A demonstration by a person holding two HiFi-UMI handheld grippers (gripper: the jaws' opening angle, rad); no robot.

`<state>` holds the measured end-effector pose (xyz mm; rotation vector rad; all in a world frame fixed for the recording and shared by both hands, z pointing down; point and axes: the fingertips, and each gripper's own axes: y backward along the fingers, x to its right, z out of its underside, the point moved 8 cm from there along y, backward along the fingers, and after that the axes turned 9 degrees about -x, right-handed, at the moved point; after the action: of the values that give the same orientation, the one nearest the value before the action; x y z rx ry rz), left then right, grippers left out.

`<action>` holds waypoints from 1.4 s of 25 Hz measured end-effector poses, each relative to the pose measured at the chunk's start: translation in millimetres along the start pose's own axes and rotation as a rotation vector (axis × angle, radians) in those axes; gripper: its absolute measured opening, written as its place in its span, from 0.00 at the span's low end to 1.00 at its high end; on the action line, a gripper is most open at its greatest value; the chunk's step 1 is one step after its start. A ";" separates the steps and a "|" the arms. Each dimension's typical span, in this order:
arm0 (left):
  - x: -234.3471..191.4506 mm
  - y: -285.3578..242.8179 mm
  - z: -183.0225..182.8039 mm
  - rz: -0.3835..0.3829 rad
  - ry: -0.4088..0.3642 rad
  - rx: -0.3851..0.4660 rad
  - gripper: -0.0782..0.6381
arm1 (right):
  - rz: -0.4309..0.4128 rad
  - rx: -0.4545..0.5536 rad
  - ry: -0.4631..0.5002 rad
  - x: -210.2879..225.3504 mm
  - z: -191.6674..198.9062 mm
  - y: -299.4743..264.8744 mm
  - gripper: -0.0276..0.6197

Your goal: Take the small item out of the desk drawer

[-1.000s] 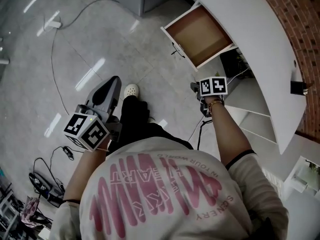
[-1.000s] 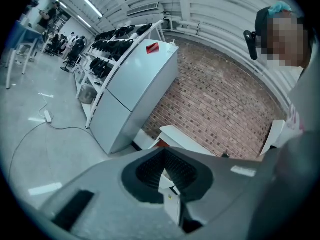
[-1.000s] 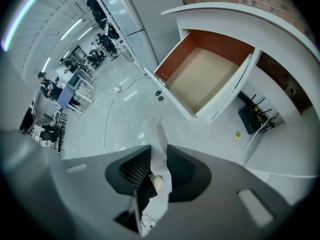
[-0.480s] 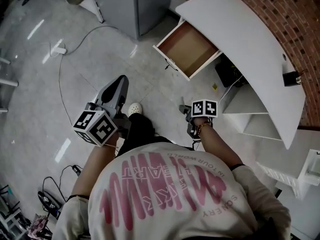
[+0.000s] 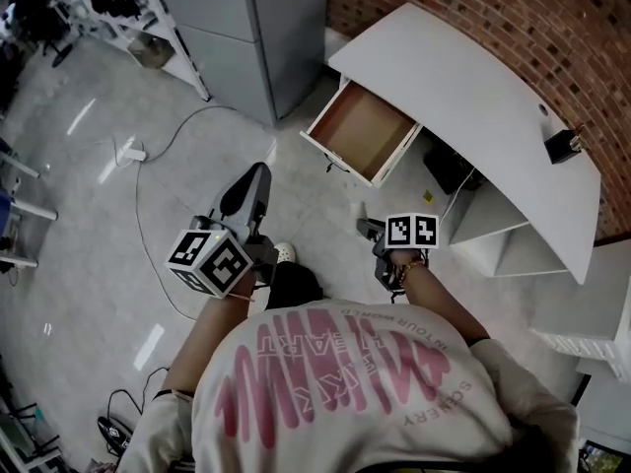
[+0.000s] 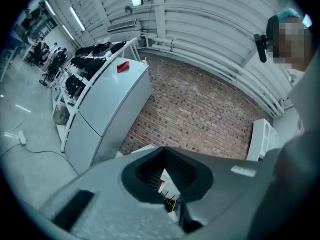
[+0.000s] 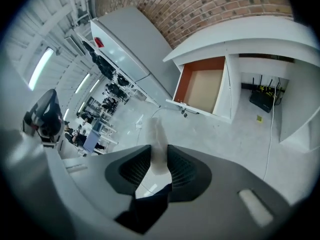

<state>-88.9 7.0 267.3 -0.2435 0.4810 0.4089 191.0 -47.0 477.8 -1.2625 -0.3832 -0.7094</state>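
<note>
The white desk's (image 5: 473,97) drawer (image 5: 362,131) stands pulled out, and its brown bottom shows bare. The same drawer (image 7: 205,90) looks empty in the right gripper view. My right gripper (image 5: 371,236) hangs over the floor in front of the desk, well short of the drawer. In the right gripper view its jaws (image 7: 159,166) press on a small pale elongated item (image 7: 156,146) that sticks out past the pads. The head view hides that item. My left gripper (image 5: 256,183) is held to the left over the floor, its jaws (image 6: 167,173) together with nothing in them.
A grey cabinet (image 5: 256,28) stands left of the desk against a brick wall (image 5: 473,8). A cable (image 5: 148,215) and a power strip (image 5: 128,153) lie on the floor. A router (image 7: 262,101) sits under the desk, beside white shelves (image 5: 493,235). A small black device (image 5: 562,146) rests on the desktop.
The view has drawn back from the desk, so the open drawer looks farther and smaller. Both grippers have stayed near the body, and the right one has kept away from the drawer.
</note>
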 end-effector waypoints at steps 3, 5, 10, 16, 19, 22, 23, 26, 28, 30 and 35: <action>7.2 3.7 -5.2 0.003 -0.011 0.007 0.11 | -0.032 0.067 -0.014 -13.3 -5.2 12.7 0.22; 10.1 4.1 -7.0 0.007 -0.020 0.010 0.11 | -0.046 0.103 -0.010 -21.0 -9.5 18.0 0.22; 9.6 5.6 -7.1 0.004 -0.014 0.011 0.11 | -0.089 0.189 -0.003 -44.4 -21.0 31.0 0.22; 11.1 2.3 -4.9 -0.005 -0.015 0.017 0.11 | -0.135 0.279 0.019 -67.1 -38.5 50.8 0.22; 13.2 0.9 -2.4 -0.018 -0.010 0.027 0.11 | -0.133 0.319 0.049 -74.9 -45.4 62.3 0.22; 16.6 -1.0 -1.1 -0.016 -0.014 0.029 0.11 | -0.115 0.367 0.105 -86.4 -53.1 75.0 0.22; 17.8 -1.1 -0.4 -0.016 -0.017 0.028 0.11 | -0.107 0.384 0.126 -90.8 -55.2 79.1 0.23; 21.2 -0.3 1.6 -0.015 -0.028 0.026 0.11 | -0.095 0.441 0.185 -104.8 -61.5 91.6 0.23; 22.7 -0.6 3.1 -0.014 -0.030 0.026 0.11 | -0.089 0.483 0.223 -114.3 -66.3 100.4 0.23; 23.4 -0.8 4.6 -0.012 -0.032 0.023 0.11 | -0.088 0.523 0.257 -123.6 -70.0 106.9 0.23; 21.4 0.8 7.1 -0.012 -0.032 0.015 0.11 | -0.078 0.574 0.296 -133.3 -72.2 109.4 0.23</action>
<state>-69.1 16.8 262.8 -0.2246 0.4510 0.3965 158.8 -64.8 294.6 -0.5937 -0.3592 -0.7699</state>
